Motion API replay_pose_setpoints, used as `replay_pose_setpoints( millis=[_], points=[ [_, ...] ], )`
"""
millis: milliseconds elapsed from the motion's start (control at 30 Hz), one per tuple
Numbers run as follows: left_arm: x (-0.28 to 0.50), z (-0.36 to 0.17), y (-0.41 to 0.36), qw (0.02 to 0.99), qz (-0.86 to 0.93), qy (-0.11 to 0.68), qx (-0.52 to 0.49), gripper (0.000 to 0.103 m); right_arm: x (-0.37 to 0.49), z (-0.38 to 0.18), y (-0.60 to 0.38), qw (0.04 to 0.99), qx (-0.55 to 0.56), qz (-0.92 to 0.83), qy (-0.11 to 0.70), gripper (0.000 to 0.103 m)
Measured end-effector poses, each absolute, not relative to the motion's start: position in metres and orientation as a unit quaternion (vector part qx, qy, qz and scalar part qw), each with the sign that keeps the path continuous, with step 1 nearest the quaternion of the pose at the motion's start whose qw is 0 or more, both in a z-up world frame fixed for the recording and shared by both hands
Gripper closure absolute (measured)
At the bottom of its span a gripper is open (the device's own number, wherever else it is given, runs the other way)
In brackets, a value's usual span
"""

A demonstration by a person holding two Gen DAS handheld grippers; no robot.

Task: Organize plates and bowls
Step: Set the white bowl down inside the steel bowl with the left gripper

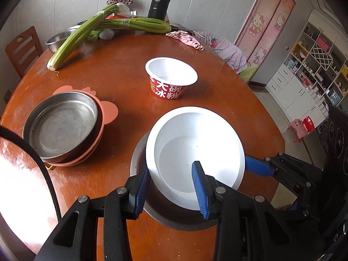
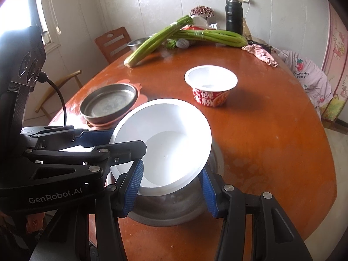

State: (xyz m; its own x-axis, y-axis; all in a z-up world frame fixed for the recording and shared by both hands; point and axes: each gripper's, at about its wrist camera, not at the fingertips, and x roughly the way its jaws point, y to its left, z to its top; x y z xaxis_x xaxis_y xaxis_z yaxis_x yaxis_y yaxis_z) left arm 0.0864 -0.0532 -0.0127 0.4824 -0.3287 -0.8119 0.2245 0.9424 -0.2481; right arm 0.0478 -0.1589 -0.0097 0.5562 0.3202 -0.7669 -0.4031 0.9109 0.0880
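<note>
White plastic, a wide bowl [image 1: 195, 154] sits tilted inside a steel basin [image 1: 139, 158] at the near edge of the round brown table [image 1: 121, 69]. From the left wrist view, the left gripper [image 1: 171, 190] has its blue pads spread wide, one outside the near rim of the bowl and one inside it over the white floor; whether either pad touches the plastic cannot be told. That same view shows a blue finger of the right gripper [image 1: 258, 166] coming in from the right, touching the bowl's rim or just beside it. The right wrist view shows what the left hides: the basin's shiny wall [image 2: 174, 204] lies under the bowl [image 2: 167, 143], and the right gripper [image 2: 171, 190] stands open, its pads on either side of the bowl's low edge. It also shows the left gripper [image 2: 95, 138] reaching in from the left side. Farther off stand a red-printed paper bowl [image 1: 170, 78], upright and apart from the rest, and a steel plate [image 1: 63, 124] stacked in a pink dish [image 1: 108, 113]. Celery [image 1: 104, 26], a black flask [image 1: 158, 2] and a pink cloth [image 1: 187, 39] lie at the far side.
</note>
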Motion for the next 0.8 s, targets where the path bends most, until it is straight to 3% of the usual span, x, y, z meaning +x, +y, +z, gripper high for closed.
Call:
replay_pose_setpoints(
  millis=[800],
  points=[
    [0.091,-0.032,-0.058,0.849,-0.156,0.503,-0.045,0.064,0.049,-0.028,-0.16,0.871,-0.059,0.198,0.445,0.049]
  ],
)
